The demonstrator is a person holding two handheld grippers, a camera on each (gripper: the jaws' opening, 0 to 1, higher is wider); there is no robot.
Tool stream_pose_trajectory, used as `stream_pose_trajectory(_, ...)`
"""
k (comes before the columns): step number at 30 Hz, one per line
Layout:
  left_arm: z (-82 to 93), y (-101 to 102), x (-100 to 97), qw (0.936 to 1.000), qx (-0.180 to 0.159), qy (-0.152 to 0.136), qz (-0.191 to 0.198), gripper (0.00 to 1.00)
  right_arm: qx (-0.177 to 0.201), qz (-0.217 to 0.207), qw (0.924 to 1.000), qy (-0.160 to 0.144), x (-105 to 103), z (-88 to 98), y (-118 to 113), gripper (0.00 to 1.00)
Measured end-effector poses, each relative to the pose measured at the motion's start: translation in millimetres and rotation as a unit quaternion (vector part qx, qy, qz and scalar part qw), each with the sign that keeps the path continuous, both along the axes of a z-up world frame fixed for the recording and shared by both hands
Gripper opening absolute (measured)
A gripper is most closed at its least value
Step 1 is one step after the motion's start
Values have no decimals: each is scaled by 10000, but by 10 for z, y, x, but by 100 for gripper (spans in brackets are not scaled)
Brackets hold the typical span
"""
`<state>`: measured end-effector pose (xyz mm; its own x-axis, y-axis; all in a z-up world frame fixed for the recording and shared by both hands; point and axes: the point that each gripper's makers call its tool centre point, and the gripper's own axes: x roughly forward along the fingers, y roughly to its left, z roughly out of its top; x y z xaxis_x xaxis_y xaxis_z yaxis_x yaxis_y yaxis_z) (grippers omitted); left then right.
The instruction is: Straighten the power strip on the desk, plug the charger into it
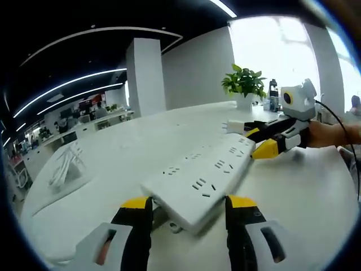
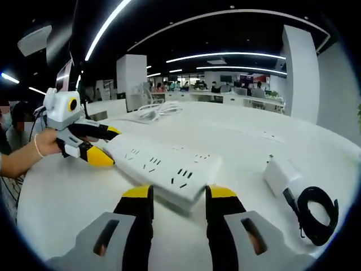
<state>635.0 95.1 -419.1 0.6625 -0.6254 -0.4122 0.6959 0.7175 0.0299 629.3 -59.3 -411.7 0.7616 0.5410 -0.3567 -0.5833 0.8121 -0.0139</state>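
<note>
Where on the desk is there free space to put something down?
Bare desk lies in front of the power strip, and more behind it toward the white cables. It is crowded beside the charger and its black cord.

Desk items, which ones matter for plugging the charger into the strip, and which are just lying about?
For the job:
power strip
charger
black cable beside the charger
left gripper
right gripper

Lying about:
potted plant
white cables
bottle
</note>
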Motion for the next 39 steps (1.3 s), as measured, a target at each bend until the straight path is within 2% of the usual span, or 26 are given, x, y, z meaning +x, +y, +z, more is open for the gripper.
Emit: stream_pose_trajectory(39,4,-212,162,9998,85,41,-158,53,-60,-200,9998,-50,63,-7,-203,34)
